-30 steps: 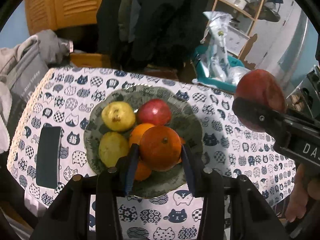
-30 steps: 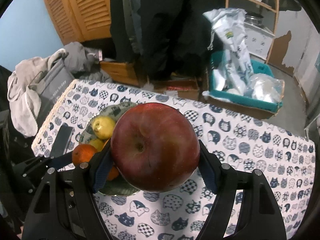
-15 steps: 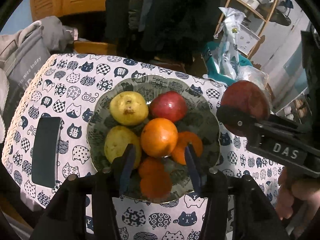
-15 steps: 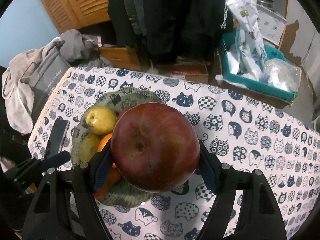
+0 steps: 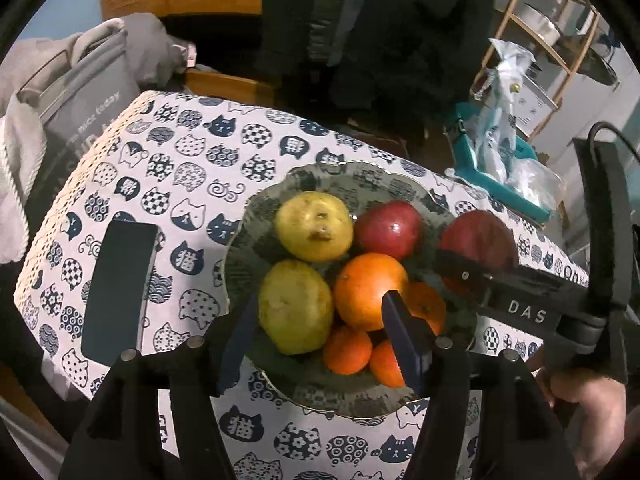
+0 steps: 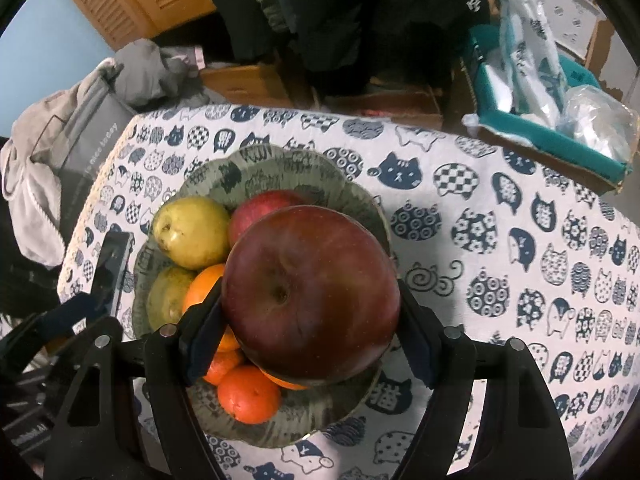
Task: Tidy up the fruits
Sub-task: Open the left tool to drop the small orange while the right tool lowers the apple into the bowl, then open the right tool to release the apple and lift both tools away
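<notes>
A patterned green plate [image 5: 256,216] [image 6: 264,160] on the cat-print tablecloth holds two yellow-green pears [image 5: 314,226] [image 5: 294,312], a red apple [image 5: 388,230], a large orange [image 5: 370,290] and several small oranges [image 5: 347,350]. My left gripper [image 5: 320,320] is open and empty, pulled back over the plate's near edge. My right gripper [image 6: 310,304] is shut on a large dark red apple [image 6: 310,292] and holds it above the plate's right half; it also shows in the left wrist view [image 5: 476,240].
A dark phone [image 5: 118,288] lies on the cloth left of the plate. A grey bag and clothes [image 5: 72,92] sit past the table's left edge. A teal bin with plastic bags [image 6: 560,112] stands beyond the far right edge. Dark clothing hangs behind the table.
My left gripper let go of the large orange onto the plate, opened and drew back. My right gripper carried the dark red apple left and down, over the plate.
</notes>
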Demonstrator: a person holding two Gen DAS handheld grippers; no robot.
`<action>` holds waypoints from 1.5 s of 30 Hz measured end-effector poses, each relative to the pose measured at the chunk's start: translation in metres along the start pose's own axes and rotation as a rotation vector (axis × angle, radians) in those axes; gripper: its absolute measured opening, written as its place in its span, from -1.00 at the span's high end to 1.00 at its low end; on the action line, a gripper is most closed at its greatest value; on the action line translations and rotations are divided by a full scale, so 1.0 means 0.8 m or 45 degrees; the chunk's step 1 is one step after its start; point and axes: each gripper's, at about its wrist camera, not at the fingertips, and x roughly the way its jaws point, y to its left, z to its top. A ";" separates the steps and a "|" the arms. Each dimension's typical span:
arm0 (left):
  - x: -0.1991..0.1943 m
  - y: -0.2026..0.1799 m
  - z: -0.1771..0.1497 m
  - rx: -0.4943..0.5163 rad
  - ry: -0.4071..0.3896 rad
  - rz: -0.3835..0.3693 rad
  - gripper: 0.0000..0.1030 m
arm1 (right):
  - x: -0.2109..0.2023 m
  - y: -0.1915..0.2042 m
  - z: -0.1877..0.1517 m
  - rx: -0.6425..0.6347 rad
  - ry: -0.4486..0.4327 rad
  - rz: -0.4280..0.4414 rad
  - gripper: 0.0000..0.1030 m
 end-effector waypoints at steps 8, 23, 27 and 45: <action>-0.010 0.008 0.001 -0.018 -0.020 0.007 -0.27 | 0.017 0.010 -0.005 -0.052 0.044 -0.051 -0.51; -0.051 0.003 0.007 -0.008 -0.105 -0.015 -0.43 | -0.057 0.012 0.009 -0.062 -0.149 -0.093 -0.63; -0.072 -0.001 0.008 0.003 -0.149 -0.026 -0.45 | -0.090 0.020 0.008 -0.081 -0.213 -0.110 -0.63; -0.180 -0.035 0.006 0.115 -0.375 -0.045 -0.70 | -0.248 0.033 -0.033 -0.174 -0.482 -0.270 -0.63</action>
